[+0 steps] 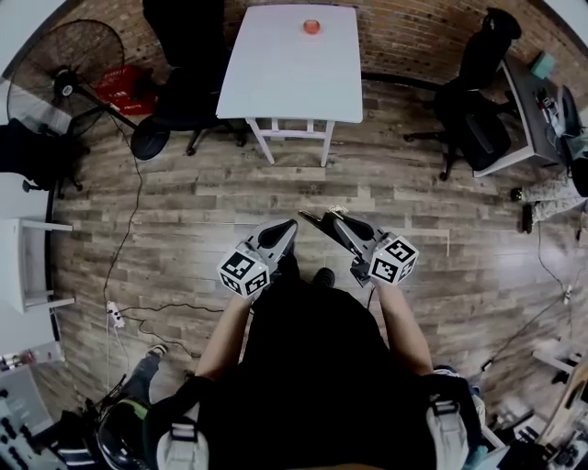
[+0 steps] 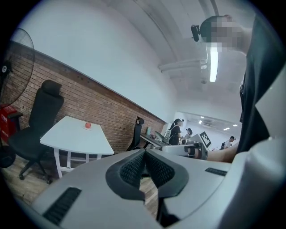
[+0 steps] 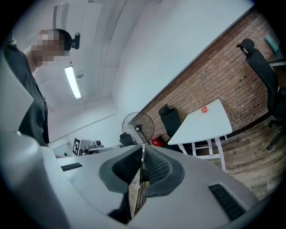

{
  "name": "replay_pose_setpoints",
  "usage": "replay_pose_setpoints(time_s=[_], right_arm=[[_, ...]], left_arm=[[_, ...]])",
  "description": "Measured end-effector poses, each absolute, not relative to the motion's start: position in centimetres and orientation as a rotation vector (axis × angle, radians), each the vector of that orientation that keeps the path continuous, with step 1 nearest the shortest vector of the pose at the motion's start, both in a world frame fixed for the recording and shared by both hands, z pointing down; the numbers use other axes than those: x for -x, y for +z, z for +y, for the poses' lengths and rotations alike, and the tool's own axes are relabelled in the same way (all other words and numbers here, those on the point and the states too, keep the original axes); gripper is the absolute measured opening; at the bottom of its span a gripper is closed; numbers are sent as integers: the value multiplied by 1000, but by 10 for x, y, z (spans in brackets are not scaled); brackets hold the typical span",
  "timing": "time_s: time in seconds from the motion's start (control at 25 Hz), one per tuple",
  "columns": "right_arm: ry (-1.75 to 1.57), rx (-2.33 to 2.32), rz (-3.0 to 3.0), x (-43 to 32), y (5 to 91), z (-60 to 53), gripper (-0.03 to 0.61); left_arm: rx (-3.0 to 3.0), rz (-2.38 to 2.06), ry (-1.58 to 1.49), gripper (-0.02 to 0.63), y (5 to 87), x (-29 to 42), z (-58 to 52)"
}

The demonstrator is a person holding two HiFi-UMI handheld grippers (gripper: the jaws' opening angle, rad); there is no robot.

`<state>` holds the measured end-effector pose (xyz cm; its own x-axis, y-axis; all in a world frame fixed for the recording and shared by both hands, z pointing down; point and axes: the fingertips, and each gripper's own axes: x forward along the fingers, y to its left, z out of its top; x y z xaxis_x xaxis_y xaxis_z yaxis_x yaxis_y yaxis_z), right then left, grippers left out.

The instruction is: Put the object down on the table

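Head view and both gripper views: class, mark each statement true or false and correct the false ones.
1. A small red object lies on the white table. True.
2. The right hand-held gripper is empty. False: a thin shiny object is clamped between its jaws.
3. The left hand-held gripper has its jaws wide apart. False: they are together, with nothing between them.
4. A black office chair stands beside the table. True.
5. The fan stands on the table. False: it stands on the floor.
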<state>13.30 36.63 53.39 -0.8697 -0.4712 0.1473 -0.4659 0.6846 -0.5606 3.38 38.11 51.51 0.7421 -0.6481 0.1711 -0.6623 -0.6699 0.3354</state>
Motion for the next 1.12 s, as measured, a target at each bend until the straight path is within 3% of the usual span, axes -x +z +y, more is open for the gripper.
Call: replay_pose_setpoints(time_s=[1.12], right_arm=[[-925, 1059, 2758, -60, 544, 254, 18]], left_arm=[[-2650, -807, 70, 21, 521, 50, 244]])
